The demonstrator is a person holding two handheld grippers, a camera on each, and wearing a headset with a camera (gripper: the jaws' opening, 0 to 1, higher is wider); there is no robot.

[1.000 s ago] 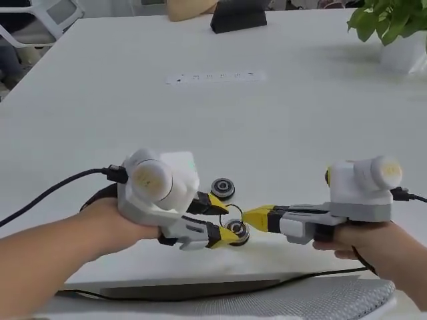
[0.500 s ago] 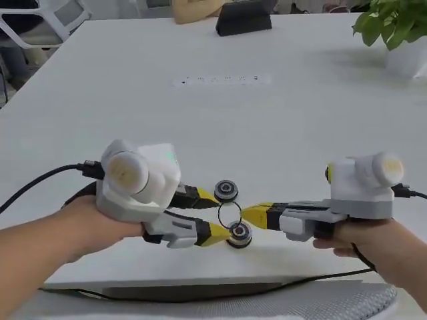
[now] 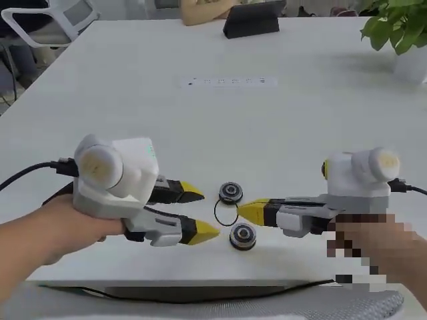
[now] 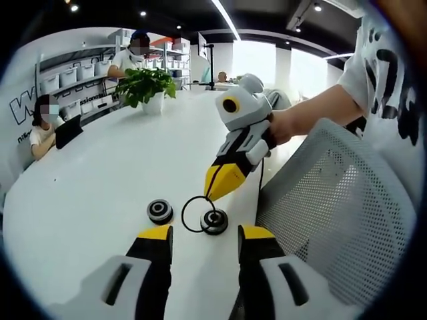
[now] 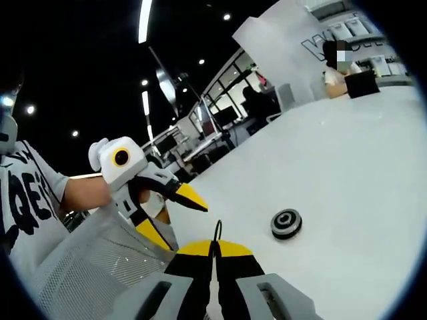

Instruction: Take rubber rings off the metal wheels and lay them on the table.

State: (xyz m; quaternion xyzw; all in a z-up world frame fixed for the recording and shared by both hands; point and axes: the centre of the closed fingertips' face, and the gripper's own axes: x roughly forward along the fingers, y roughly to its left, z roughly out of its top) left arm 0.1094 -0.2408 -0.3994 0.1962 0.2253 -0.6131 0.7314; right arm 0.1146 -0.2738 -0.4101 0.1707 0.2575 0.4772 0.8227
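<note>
My right gripper (image 3: pixel 244 211) is shut on a thin black rubber ring (image 3: pixel 216 215), which hangs from its yellow tips just above the white table (image 3: pixel 200 133). Two metal wheels lie there: one beyond the ring (image 3: pixel 231 192), one nearer me (image 3: pixel 242 236). My left gripper (image 3: pixel 205 213) stands open to the left of both wheels, holding nothing. In the left gripper view the open jaws (image 4: pixel 207 235) face both wheels (image 4: pixel 160 211) (image 4: pixel 213 221) and the ring (image 4: pixel 183 220). The right gripper view shows shut jaws (image 5: pixel 215 245) with the ring (image 5: pixel 217 230) pinched upright, and a wheel (image 5: pixel 286 223).
A white power strip (image 3: pixel 227 81) lies mid-table. A potted plant (image 3: pixel 397 27) stands at the far right corner and a dark stand (image 3: pixel 250 23) at the far edge. The table's near edge runs just below the grippers, with a cable (image 3: pixel 200 293) along it.
The left gripper has let go of the near wheel, opened and drawn back to the left. The ring now hangs free from the right gripper's tips, off the wheel.
</note>
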